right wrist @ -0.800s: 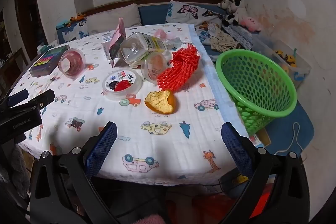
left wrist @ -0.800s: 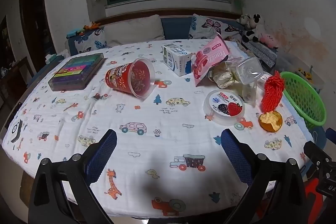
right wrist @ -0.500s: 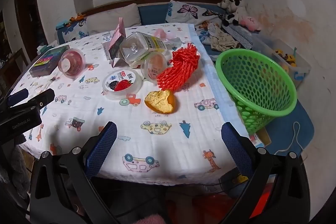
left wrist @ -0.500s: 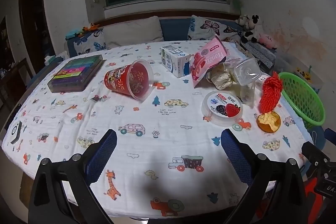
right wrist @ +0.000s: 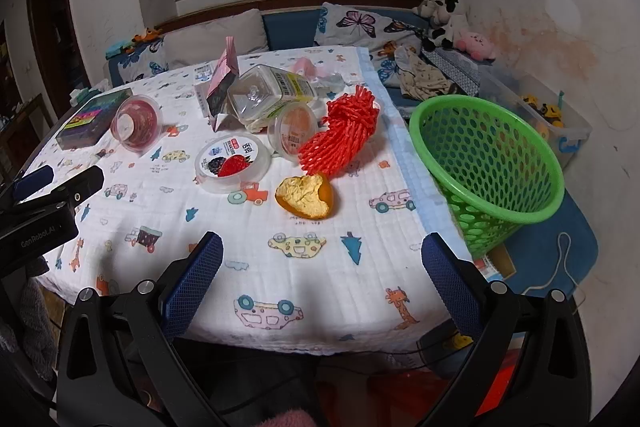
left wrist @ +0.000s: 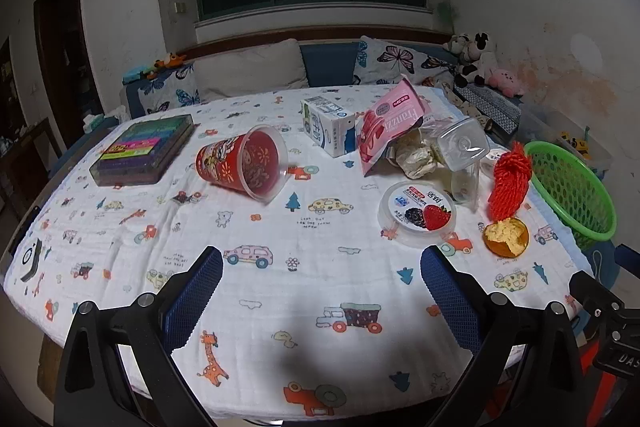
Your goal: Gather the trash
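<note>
Trash lies scattered over the cartoon-print tablecloth: a tipped red cup, a milk carton, a pink snack bag, crumpled paper, a clear plastic jar, a yogurt tub, a red foam net and an orange peel. A green basket stands tilted off the table's right edge. My left gripper hovers open over the near edge, empty. My right gripper is open too, short of the peel, with nothing between its fingers.
A dark box of coloured items sits at the table's far left. Behind the table runs a sofa with pillows and plush toys. A clear toy bin stands beyond the basket. The left gripper's body shows at the left of the right wrist view.
The left wrist view has drawn back slightly, so the objects look a little smaller. The right gripper's view is nearly unchanged. Both grippers stay open and empty.
</note>
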Available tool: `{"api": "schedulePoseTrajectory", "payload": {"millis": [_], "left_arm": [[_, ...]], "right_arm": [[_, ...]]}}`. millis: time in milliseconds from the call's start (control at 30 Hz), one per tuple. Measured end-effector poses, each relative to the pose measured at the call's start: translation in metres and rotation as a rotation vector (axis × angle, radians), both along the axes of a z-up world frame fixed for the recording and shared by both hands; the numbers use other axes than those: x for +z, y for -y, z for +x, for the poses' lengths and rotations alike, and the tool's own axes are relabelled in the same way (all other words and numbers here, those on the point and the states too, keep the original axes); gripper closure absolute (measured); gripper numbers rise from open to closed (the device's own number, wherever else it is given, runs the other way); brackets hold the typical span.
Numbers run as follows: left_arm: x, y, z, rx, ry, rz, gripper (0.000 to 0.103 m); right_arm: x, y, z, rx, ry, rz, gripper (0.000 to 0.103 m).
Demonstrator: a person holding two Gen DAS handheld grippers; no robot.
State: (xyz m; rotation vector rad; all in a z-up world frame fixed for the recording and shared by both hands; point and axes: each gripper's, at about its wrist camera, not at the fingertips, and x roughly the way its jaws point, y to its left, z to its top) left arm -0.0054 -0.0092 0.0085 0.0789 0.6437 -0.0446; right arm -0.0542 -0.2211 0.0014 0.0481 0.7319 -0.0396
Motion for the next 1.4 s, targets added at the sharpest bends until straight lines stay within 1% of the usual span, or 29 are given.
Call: {"api": "schedulePoseTrajectory", "payload": {"millis": [533,1400], "left_arm": [[0.0049,0.0064,-0.0010,-0.019,0.031,0.010,0.007],[0.0053,0.0077,0.0000,-0.019,0.028,0.010,0.007]], "right_arm": [[0.0025,-0.0007,-0.0015,0.002,0.022,0.009,0.004],[0.0027,-0.0005,0.0004,0.005,0.022,0.013,0.004]]}}
